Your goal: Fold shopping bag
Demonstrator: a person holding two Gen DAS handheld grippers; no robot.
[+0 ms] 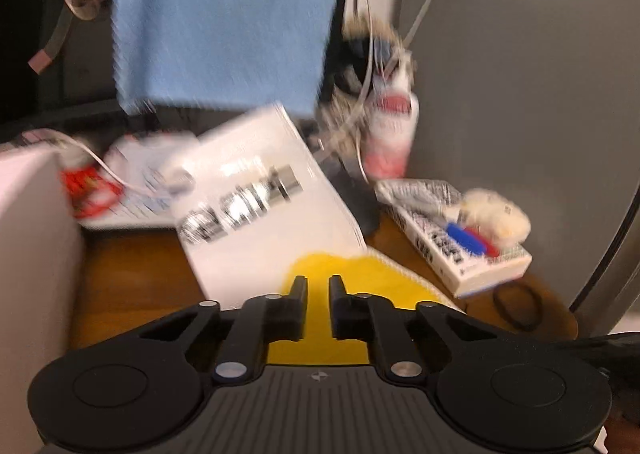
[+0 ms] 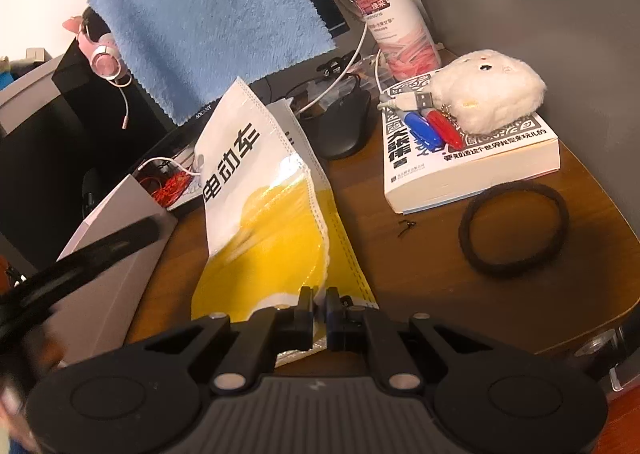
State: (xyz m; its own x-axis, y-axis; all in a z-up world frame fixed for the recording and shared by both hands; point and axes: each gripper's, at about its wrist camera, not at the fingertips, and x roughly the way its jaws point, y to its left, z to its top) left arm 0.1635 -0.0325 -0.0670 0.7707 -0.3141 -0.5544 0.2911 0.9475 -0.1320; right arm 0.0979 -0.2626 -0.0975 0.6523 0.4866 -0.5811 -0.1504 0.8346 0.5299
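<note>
The shopping bag (image 2: 260,214) is white and yellow with black characters. It lies partly folded on the brown desk (image 2: 400,274), its far end raised. My right gripper (image 2: 320,300) is shut on the bag's near yellow edge, and a strip of the bag shows between the pads. The left wrist view is blurred. In it the bag (image 1: 256,194) lies ahead, and my left gripper (image 1: 319,288) hovers over its yellow end. The jaws are drawn close, leaving a narrow slit with nothing in it.
A book (image 2: 472,158) carries a white plush toy (image 2: 484,94) and two pens. A black hair tie (image 2: 514,230) lies by it. A mouse (image 2: 346,122), a pump bottle (image 2: 400,30), a hanging blue cloth (image 2: 208,22) and a grey box (image 2: 108,254) ring the bag.
</note>
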